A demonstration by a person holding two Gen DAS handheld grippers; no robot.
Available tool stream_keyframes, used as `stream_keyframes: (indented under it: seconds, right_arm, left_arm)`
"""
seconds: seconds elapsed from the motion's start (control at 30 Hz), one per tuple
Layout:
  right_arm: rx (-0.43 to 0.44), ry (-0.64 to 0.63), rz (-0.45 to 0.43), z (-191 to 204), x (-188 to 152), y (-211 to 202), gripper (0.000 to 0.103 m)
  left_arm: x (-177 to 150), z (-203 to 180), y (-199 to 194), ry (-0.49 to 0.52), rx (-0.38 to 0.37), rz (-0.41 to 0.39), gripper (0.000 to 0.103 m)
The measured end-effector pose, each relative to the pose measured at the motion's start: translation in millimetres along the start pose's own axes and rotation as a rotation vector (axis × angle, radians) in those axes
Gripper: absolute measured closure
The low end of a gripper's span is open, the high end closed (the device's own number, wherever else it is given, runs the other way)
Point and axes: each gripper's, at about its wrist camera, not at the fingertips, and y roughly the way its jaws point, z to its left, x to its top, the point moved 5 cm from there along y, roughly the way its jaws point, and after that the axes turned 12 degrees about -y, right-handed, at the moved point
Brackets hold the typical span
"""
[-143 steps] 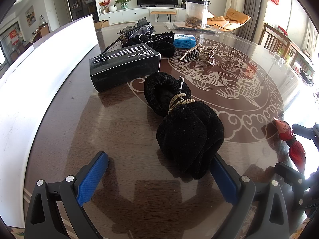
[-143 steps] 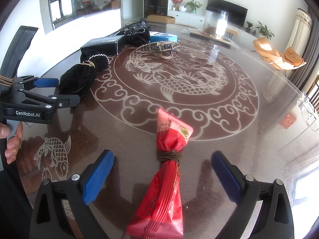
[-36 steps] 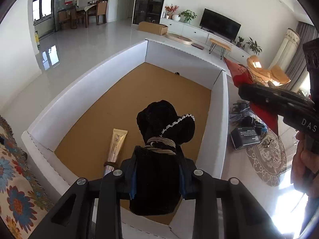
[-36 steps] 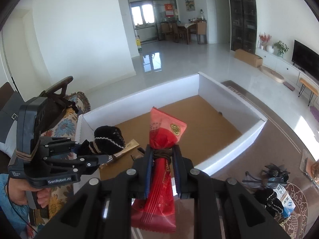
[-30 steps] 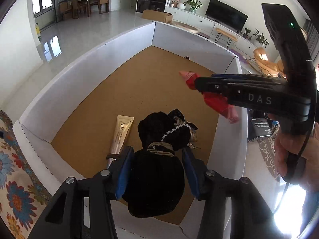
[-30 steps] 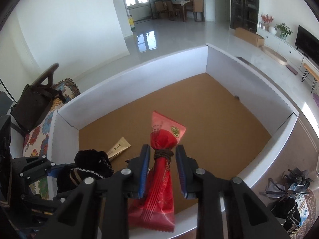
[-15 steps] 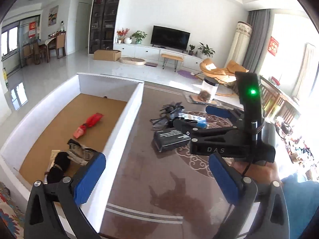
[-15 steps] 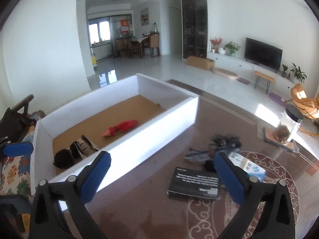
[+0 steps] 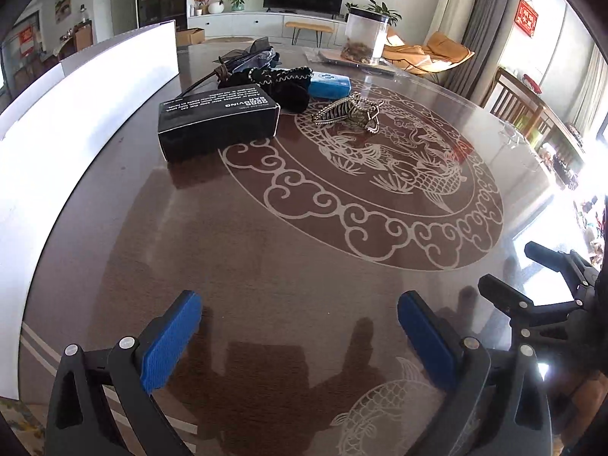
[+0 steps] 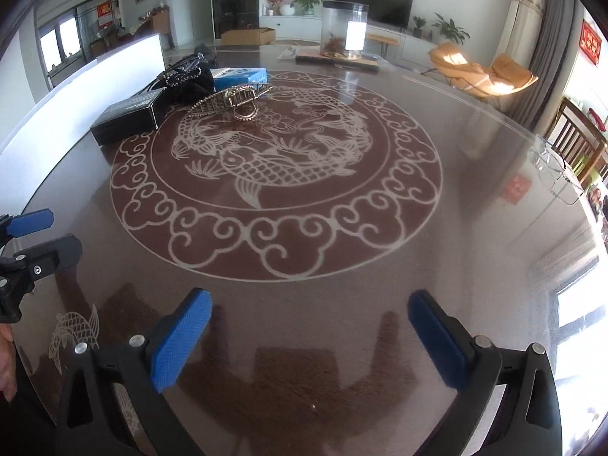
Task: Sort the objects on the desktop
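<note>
Beyond both empty, wide-open hand-held grippers (image 9: 298, 332) (image 10: 309, 328): black box (image 9: 218, 123), hair claw (image 9: 347, 112), white bin wall (image 9: 76, 114)

black box (image 9: 218, 121), upper left | white print, upside down, "SHAVING" partly legible | red wall sign (image 9: 526, 16) | unreadable

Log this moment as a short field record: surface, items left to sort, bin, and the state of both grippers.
surface: round table with fish inlay
items left: black box, blue packet, hair claw, black beaded pouch, dark netted bundle
item layout: clustered at the far side, beside the bin
bin: white bin wall at left; inside not visible
left gripper: jaws open, empty
right gripper: jaws open, empty
</note>
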Motion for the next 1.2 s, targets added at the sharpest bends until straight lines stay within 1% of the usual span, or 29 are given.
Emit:
stream_keyframes:
  seconds: [0.17,0.27,0.33,1.2]
  right_arm:
    - [0.002,-0.001,-0.008,5.6,1.1,4.6,0.0]
    - [0.041,0.03,-0.001,1.7,-0.3,8.2,0.0]
    - [0.034,0.031,-0.002,2.1,-0.1,8.6,0.0]
    - [0.034,0.032,-0.002,2.5,-0.6,7.8,0.0]
  left_arm:
    - [-2.3,10.0,2.0,-0.029,0.027,-0.03,0.0]
    - [-7.0,5.2,5.6,0.007,0.073,-0.036,0.0]
    - [-7.8,1.0,9.9,0.039,0.115,-0.037,0.0]
    - [-6.9,1.8,10.1,0.032,0.124,-0.049,0.0]
